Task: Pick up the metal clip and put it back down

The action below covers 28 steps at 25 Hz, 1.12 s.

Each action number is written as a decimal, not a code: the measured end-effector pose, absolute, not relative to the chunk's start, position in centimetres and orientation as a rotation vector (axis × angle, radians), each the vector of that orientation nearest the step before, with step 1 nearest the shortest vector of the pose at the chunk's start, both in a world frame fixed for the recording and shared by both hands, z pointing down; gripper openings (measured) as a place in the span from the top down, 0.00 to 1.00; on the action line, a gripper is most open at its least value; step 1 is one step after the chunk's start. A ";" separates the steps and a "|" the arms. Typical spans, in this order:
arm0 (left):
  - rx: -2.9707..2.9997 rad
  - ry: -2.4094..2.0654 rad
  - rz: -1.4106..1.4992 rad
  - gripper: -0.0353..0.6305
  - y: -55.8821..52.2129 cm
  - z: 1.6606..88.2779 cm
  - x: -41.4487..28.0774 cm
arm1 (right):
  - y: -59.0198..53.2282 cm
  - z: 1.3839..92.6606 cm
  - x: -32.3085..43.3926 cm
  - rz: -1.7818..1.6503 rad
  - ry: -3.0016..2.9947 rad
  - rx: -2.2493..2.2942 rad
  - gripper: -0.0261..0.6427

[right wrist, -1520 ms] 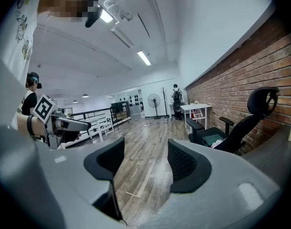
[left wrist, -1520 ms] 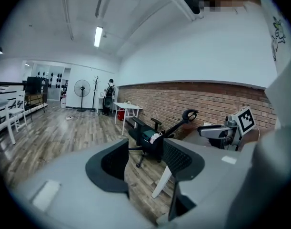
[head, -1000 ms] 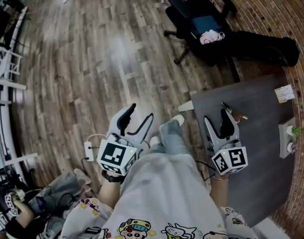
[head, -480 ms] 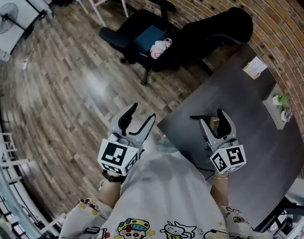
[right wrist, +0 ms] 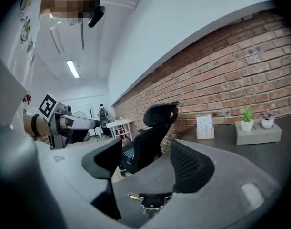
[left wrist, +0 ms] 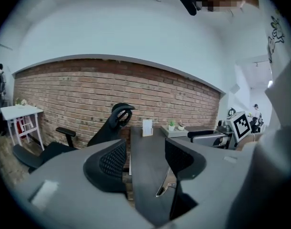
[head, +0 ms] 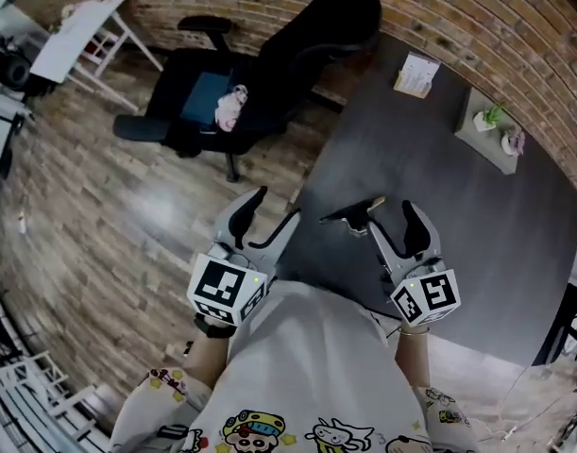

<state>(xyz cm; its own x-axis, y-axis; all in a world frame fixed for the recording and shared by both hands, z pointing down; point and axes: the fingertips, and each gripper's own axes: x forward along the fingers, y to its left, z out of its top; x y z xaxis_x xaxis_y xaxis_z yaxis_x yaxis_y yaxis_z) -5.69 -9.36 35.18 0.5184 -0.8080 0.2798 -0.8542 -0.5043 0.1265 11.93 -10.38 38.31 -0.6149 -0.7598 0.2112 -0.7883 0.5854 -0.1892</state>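
Note:
The metal clip [head: 354,213], dark with a shiny handle, lies on the dark table [head: 477,225] near its left edge. My right gripper [head: 390,219] is open just right of it, over the table, with nothing between the pads. In the right gripper view the clip [right wrist: 150,200] lies low ahead of the open right gripper [right wrist: 147,165]. My left gripper [head: 273,209] is open and empty, off the table's left edge above the wooden floor. The left gripper view has the clip [left wrist: 165,185] on the table just beyond the left gripper [left wrist: 145,162].
A black office chair [head: 212,102] stands left of the table on the wood floor. At the table's far side by the brick wall are a small card stand [head: 415,74] and a tray of little potted plants [head: 491,130]. A white table [head: 80,36] stands far left.
The head view has swung round to the table and brick wall. The clip now lies left of the right gripper's tips; a second ago it was at their right side.

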 end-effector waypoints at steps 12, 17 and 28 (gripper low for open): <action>2.707 -0.959 0.306 0.56 -12.9 35.8 -2.7 | -8.0 38.6 14.2 0.487 -2.458 1.739 0.49; 2.745 -0.816 0.322 0.56 -13.3 36.6 -2.6 | -6.8 39.1 13.9 0.506 -2.360 1.850 0.49; 2.794 -0.629 0.341 0.56 -13.9 37.0 -1.6 | -5.5 39.2 14.2 0.511 -2.250 1.998 0.46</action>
<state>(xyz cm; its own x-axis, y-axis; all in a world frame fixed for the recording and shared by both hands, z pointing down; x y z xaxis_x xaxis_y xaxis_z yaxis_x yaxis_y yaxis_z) -1.57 -13.90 37.02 0.8791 -0.3852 0.2807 -0.4453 -0.8737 0.1956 14.19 -5.55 39.19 -0.1406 -0.9484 0.2843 -0.9781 0.0886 -0.1884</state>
